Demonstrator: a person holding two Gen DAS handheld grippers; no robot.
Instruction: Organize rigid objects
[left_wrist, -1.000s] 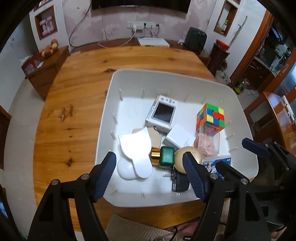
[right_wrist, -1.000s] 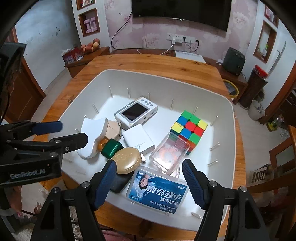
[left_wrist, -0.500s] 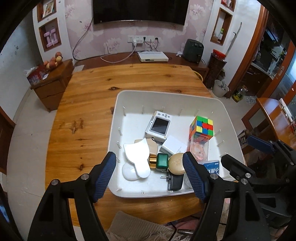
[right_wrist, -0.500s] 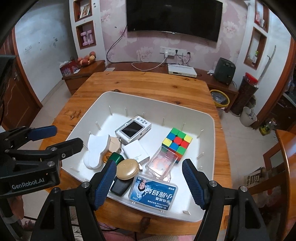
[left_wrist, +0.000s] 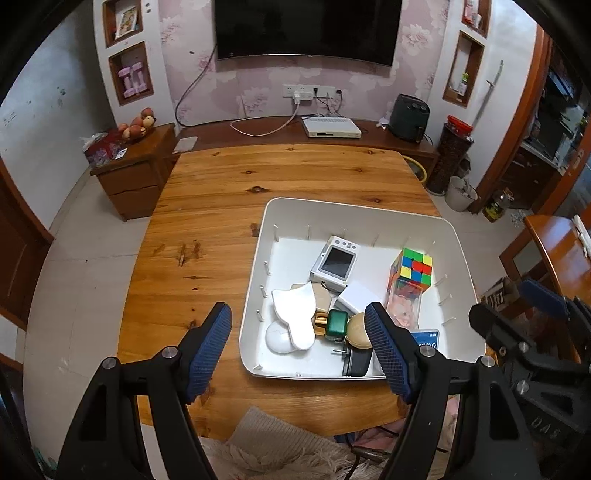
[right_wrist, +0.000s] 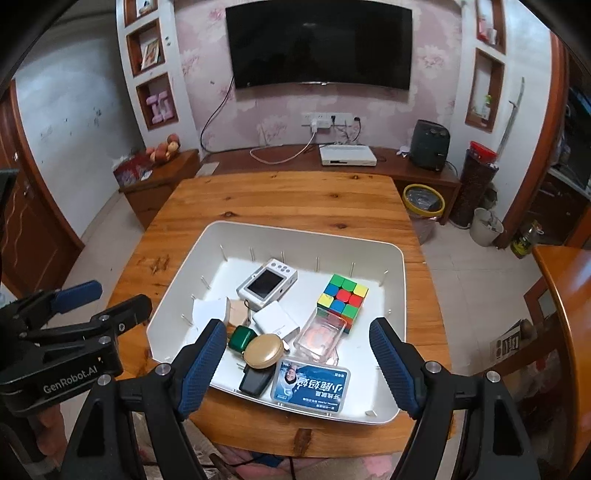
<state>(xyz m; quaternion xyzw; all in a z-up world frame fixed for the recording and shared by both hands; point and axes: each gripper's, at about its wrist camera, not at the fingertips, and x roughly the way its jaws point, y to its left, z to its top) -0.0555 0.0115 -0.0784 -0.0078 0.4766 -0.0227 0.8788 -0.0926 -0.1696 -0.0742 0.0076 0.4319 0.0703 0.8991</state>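
Both grippers have risen, so the white bin (right_wrist: 400, 295) looks smaller at the wooden table's (left_wrist: 221, 206) near right corner. Left gripper (left_wrist: 301, 347) gapes, grasping nothing; right gripper (right_wrist: 297, 360) has just been opening, nothing between. Inside lie a Rubik's cube (right_wrist: 343, 295), camera (right_wrist: 266, 283), probably a charger (right_wrist: 255, 380).

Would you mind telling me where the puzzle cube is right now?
In both views the cube sits inside the white bin, toward its far right side, right of the small camera and touching the clear box in front of it.
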